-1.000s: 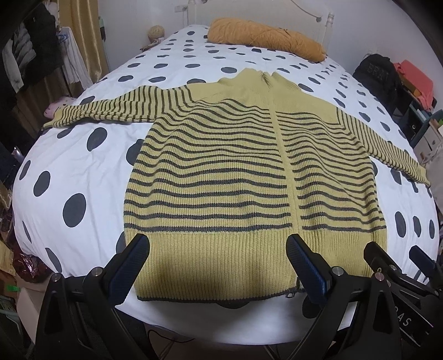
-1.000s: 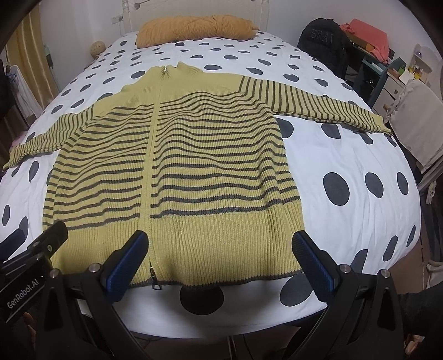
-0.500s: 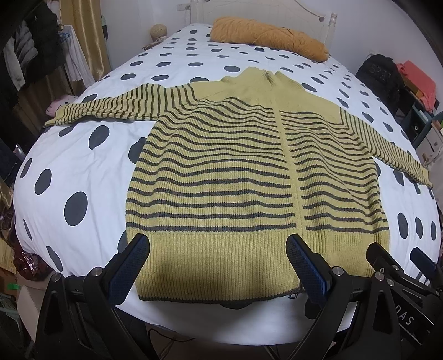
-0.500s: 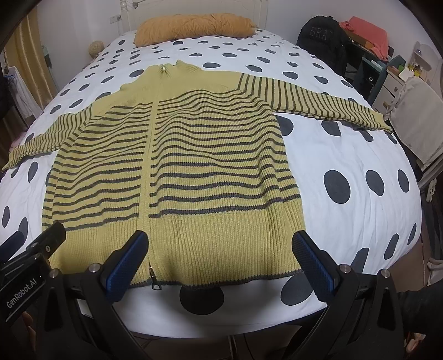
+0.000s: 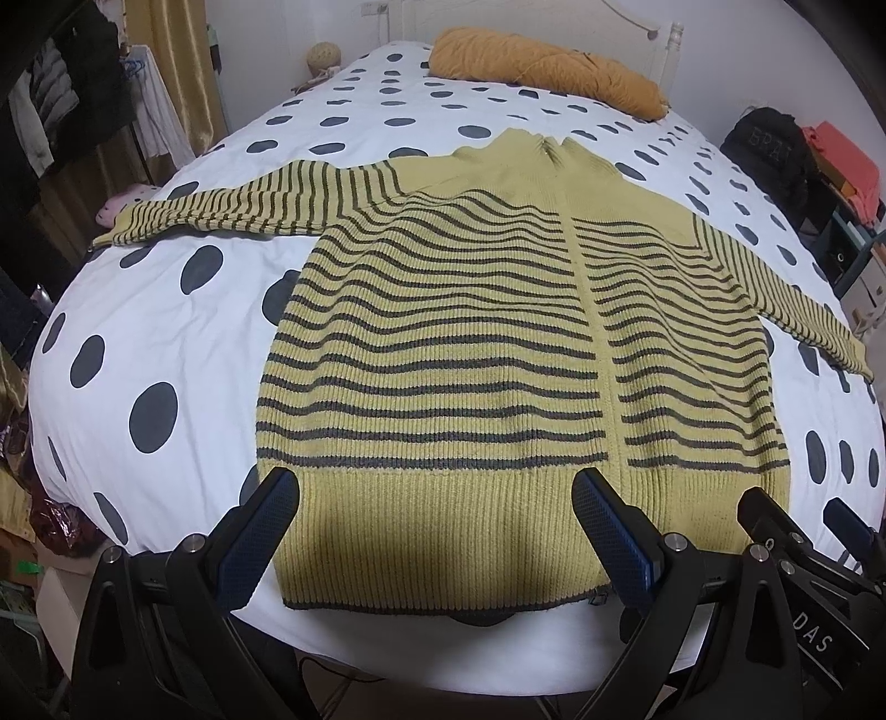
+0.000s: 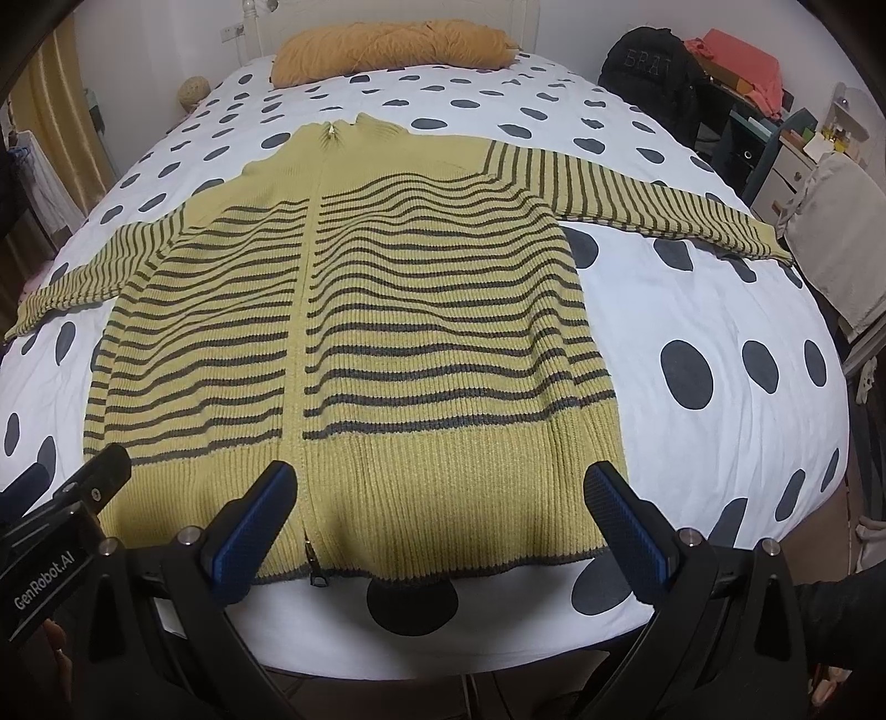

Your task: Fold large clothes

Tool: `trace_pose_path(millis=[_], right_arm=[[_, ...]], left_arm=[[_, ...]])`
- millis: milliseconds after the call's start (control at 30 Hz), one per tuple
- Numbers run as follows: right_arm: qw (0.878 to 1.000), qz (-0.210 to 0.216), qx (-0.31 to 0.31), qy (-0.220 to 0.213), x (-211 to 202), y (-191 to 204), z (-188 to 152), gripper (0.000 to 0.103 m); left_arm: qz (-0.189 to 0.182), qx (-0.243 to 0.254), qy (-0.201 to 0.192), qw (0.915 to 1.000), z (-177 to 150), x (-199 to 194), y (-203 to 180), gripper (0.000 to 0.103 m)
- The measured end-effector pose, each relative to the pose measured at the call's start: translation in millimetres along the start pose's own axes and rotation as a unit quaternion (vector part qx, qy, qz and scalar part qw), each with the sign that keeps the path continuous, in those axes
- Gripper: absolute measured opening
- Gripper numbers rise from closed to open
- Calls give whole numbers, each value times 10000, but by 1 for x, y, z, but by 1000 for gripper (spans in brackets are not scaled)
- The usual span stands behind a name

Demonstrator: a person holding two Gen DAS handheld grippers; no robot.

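Mustard-yellow striped zip cardigan [image 5: 498, 343] spread flat on polka-dot bed [image 5: 166, 310], hem nearest, collar far, sleeves out sideways. Left tongs [image 5: 437, 531] and right tongs [image 6: 437, 526] gaping, grasping nothing, poised just short of hem, equally near.

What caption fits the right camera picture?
Open right gripper hovers over the hem of a striped yellow sweater spread flat on a polka-dot bed.

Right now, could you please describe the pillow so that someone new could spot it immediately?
Start at the bed with its white cover dotted in dark grey. Look past the striped yellow sweater to the far end by the headboard. The pillow lies there: plain mustard orange, with no stripes or dots.
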State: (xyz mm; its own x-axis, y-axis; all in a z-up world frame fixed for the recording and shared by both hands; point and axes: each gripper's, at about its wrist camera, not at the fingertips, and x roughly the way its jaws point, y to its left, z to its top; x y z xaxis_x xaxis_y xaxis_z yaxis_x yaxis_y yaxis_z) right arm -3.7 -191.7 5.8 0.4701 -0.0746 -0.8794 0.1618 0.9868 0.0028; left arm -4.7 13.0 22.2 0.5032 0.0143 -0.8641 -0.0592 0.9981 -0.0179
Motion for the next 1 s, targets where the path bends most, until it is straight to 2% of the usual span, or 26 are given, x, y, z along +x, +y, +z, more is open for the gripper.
trace_pose_path(millis=[767, 867, 1000], right_arm=[[9998, -28, -7, 199, 21, 9, 7, 103], [9997, -31, -39, 245, 29, 12, 10, 103], [9992, -52, -93, 377, 45, 18, 15, 103]], left_arm=[[131, -204, 221, 9995, 13, 28, 17, 99], [101, -498, 197, 9985, 34, 39, 46, 100], [238, -1222, 52, 9922, 84, 58, 117, 100]])
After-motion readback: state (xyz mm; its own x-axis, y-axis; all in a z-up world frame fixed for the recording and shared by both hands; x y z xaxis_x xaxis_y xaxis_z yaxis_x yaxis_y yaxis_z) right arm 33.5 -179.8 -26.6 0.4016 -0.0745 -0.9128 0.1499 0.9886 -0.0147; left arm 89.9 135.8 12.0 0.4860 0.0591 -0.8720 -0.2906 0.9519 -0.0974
